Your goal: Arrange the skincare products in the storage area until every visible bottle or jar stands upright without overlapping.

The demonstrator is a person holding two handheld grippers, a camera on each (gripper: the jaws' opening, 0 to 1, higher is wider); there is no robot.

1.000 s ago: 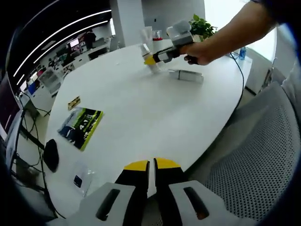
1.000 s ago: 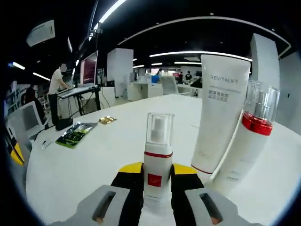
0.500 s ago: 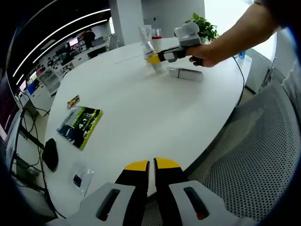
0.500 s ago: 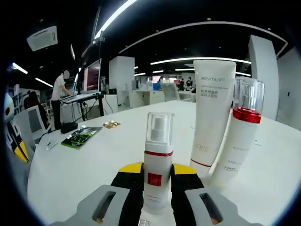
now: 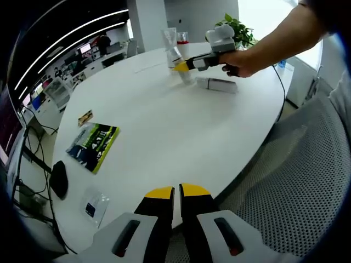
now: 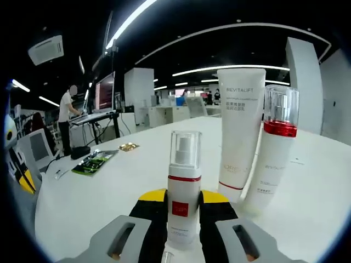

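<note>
Left gripper view: the left gripper (image 5: 176, 193) sits at bottom centre over the table (image 5: 164, 131) edge, jaws together, holding nothing. At upper centre a hand (image 5: 241, 57) holds the right gripper (image 5: 184, 66) among the bottles.

Right gripper view: the right gripper (image 6: 183, 198) is clamped on an upright pump bottle (image 6: 183, 197) at centre; the tube (image 6: 239, 131) and red-collared bottle (image 6: 274, 148) stand upright to its right.

In the left gripper view, the right tongs (image 5: 179, 66), carrying the small white pump bottle with a clear cap and red band (image 6: 183, 189), have moved farther across the white counter (image 5: 159, 131) toward the tall white tube (image 6: 239, 131) and the white bottle with a red collar and clear cap (image 6: 272, 150). In the right gripper view, those two now look upright rather than leaning.
</note>
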